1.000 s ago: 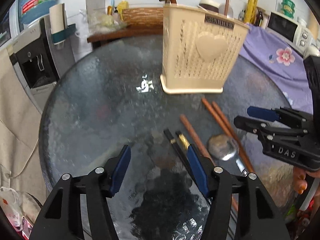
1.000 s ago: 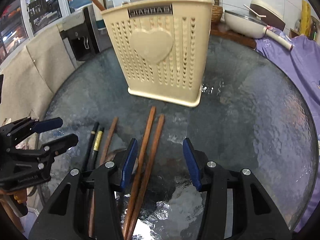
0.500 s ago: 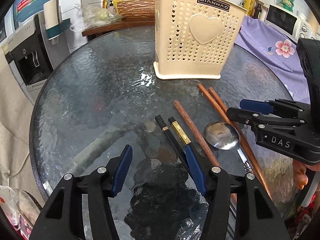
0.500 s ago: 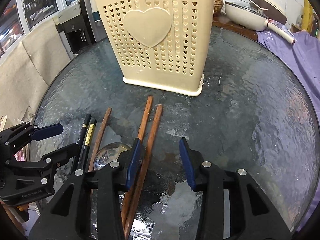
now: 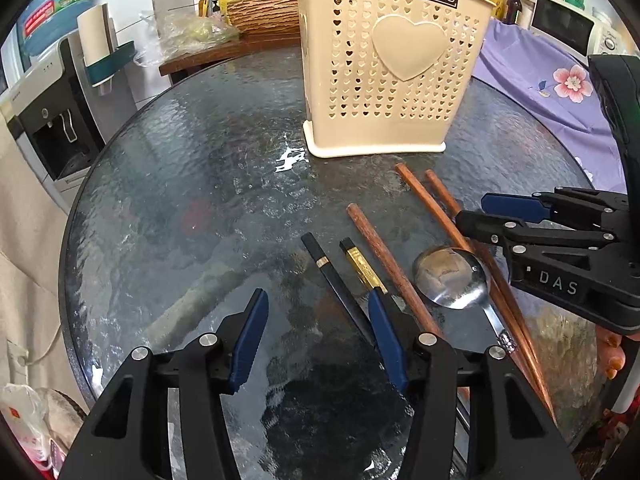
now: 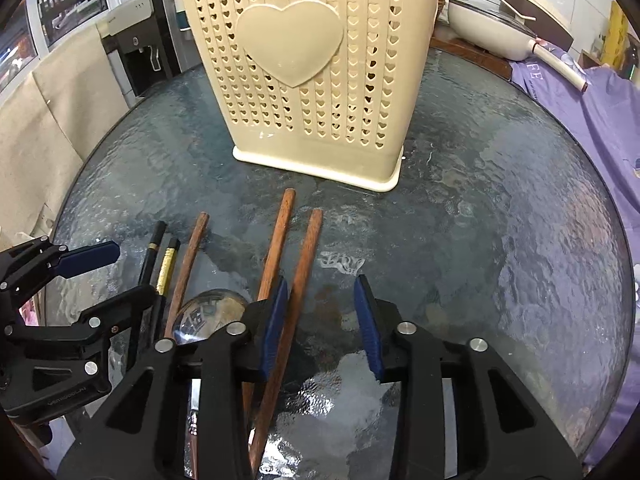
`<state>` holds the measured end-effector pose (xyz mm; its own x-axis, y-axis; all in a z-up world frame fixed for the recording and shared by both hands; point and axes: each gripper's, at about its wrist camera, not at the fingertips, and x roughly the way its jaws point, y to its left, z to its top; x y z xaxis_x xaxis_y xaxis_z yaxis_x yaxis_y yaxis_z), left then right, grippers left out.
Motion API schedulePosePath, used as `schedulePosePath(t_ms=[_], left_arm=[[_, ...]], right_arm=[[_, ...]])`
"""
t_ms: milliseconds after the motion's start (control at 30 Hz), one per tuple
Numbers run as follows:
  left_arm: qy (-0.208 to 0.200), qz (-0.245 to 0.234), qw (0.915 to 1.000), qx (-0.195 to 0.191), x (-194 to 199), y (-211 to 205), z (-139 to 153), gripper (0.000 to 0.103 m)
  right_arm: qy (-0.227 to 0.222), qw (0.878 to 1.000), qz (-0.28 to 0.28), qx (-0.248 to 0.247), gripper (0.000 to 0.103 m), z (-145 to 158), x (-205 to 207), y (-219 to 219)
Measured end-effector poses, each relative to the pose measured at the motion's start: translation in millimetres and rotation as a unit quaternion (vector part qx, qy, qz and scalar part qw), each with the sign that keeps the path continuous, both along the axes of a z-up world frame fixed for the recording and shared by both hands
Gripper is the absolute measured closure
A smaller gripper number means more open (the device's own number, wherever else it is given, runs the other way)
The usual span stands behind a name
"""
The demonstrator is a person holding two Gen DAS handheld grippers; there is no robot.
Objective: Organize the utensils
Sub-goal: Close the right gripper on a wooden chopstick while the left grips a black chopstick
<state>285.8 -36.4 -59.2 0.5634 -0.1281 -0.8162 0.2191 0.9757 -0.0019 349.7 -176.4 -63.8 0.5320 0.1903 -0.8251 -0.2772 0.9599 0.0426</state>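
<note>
Left gripper (image 5: 316,340) held apart, black chopsticks (image 5: 340,280) at its right pad. Right gripper (image 6: 322,324) held apart, one brown chopstick (image 6: 300,280) between pads, cream utensil holder (image 6: 316,76) ahead.

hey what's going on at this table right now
A person with a two-finger gripper in each hand is sorting utensils on a round glass table. Both the left gripper and the right gripper are open and empty, low over the loose utensils. Three brown wooden chopsticks, two black chopsticks and a metal spoon lie on the glass in front of the cream utensil holder. Nothing is being gripped yet.
</note>
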Motion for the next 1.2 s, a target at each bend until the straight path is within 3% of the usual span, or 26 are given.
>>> schedulePosePath(t_ms=[433, 867, 1033, 1200], left_arm=[[0.000, 0.001, 0.9999, 0.010, 12.6, -2.7, 0.0, 0.058], [0.005, 0.003, 0.9999, 0.010, 24.2, -13.1, 1.1, 0.065], [0.006, -0.014, 0.9998, 0.015, 19.6, -22.7, 1.6, 0.079], [0.008, -0.012, 0.9998, 0.014, 19.5, -26.2, 1.5, 0.083]], right_arm=[[0.010, 1.000, -0.003, -0.020, 0.072, 1.3, 15.4, 7.9], [0.015, 1.000, -0.003, -0.022, 0.086, 2.7, 21.5, 18.6], [0.018, 1.000, -0.003, -0.020, 0.089, 2.5, 21.9, 17.6], [0.022, 1.000, -0.010, -0.012, 0.093, 2.8, 24.6, 12.1]])
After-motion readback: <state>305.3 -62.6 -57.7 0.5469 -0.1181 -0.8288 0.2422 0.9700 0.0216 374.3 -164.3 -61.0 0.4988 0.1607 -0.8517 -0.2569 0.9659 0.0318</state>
